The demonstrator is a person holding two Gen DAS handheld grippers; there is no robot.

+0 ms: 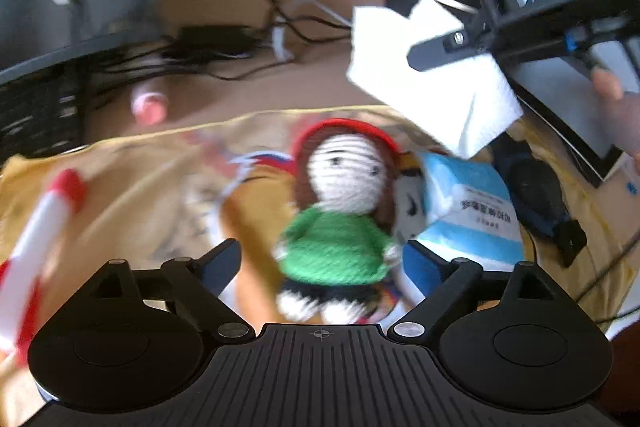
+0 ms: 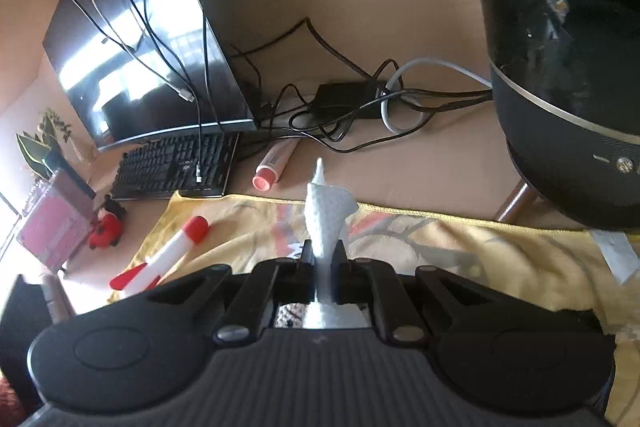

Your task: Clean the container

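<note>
I saw a crocheted doll (image 1: 340, 211) in a green top with a red hat, lying on a yellow patterned cloth (image 2: 500, 251). The paper towel (image 1: 432, 83) was white, the marker (image 2: 168, 255) white and red, the tissue pack (image 1: 468, 211) pale blue and white.

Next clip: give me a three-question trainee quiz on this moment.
1. True or false: the right gripper has its jaws shut on a tissue.
2. What lies between the left gripper's open jaws: A) marker B) doll C) keyboard?
3. Fill in: the doll lies on a ____ cloth.

Key: 1 true; 2 B; 3 yellow.
</note>
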